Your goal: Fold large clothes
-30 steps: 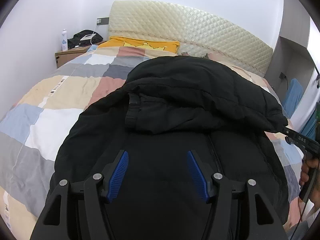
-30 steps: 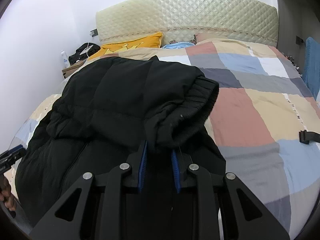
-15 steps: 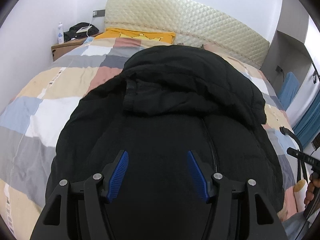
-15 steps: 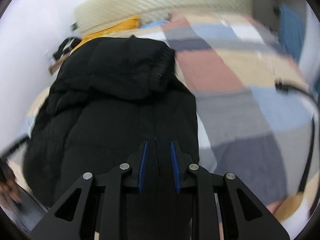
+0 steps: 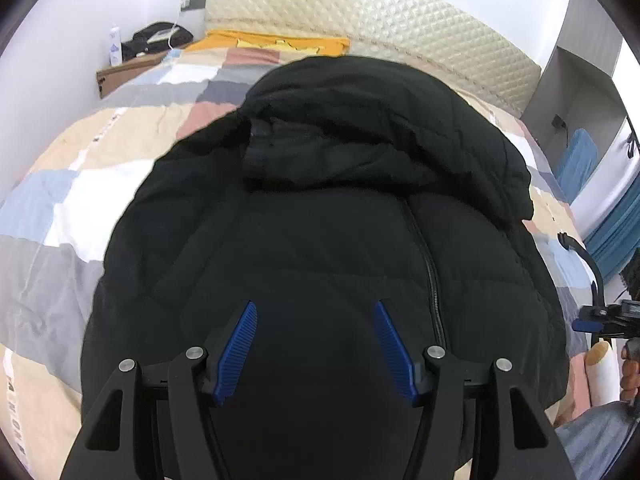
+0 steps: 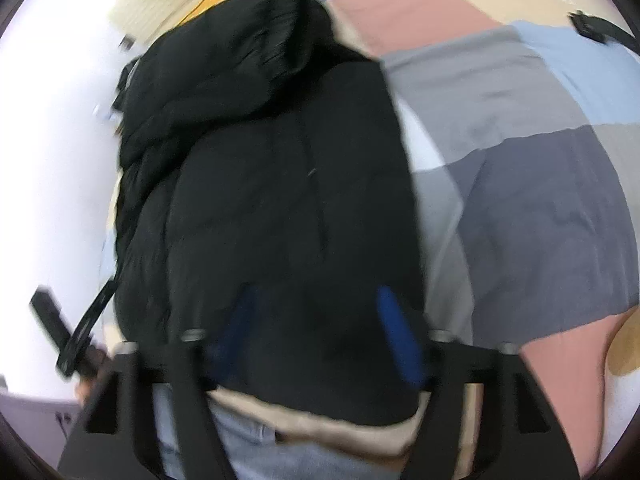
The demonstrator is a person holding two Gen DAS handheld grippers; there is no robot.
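A black puffer jacket lies front-up on the bed, zip closed. Its sleeves are folded across the chest. My left gripper hovers open over the jacket's lower half, with nothing between its blue pads. In the blurred right wrist view, my right gripper hangs above the jacket near the hem. Its jaws are opening, the pads stand wide apart, and nothing is pinched. Each gripper shows at the edge of the other's view: the right one and the left one.
A patchwork quilt covers the bed, with a padded headboard and a yellow pillow at the far end. A nightstand holds a bottle and a black bag. A black strap lies on the quilt. The person's jeans are at the near edge.
My right gripper let go of the sleeve cuff, swung back toward the jacket's near hem while rolling, and spread its jaws. The left gripper tilted slightly downward and stayed open.
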